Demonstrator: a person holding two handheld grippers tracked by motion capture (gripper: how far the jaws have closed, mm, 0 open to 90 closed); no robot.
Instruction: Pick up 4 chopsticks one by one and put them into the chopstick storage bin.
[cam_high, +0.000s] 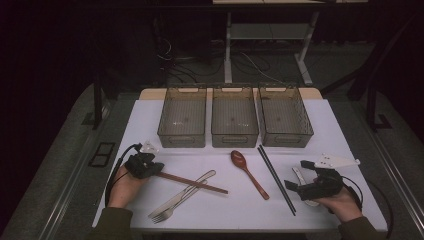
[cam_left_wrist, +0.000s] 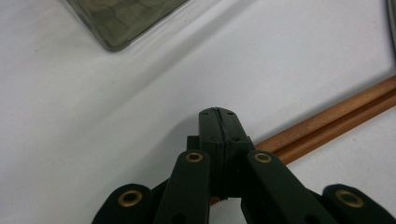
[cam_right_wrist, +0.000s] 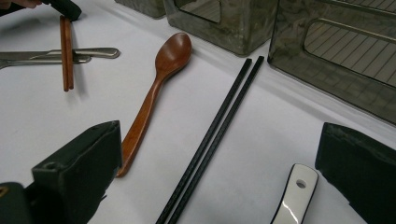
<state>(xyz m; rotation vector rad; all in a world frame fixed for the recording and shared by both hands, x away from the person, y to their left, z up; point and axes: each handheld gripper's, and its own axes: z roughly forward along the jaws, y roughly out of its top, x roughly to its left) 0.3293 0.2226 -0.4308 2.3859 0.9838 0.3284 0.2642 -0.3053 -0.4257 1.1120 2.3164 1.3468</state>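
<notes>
Two brown chopsticks (cam_high: 192, 182) are pinched at one end by the left gripper (cam_high: 156, 170), whose jaws are seen pressed together in the left gripper view, the brown chopsticks (cam_left_wrist: 327, 121) running out beneath them. In the high view the pair is laid on the table (cam_high: 150, 120) with its long axis from about ten o'clock, at the gripper, to four o'clock, across a fork (cam_high: 172, 207) and knife (cam_high: 197, 182). The left hand (cam_high: 122, 187) is clearly the nearer one to this pair. Three grey bins (cam_high: 235, 124) are set in a row at twelve o'clock of the chopsticks, so the coming lift is judged to run that way. The right gripper (cam_high: 292, 186) is held with its jaws wide apart and nothing between them, a white spoon (cam_right_wrist: 294, 196) just below it, black chopsticks (cam_high: 276, 179) and a wooden spoon (cam_high: 248, 172) at its nine o'clock. No brand, label or writing can be read.
</notes>
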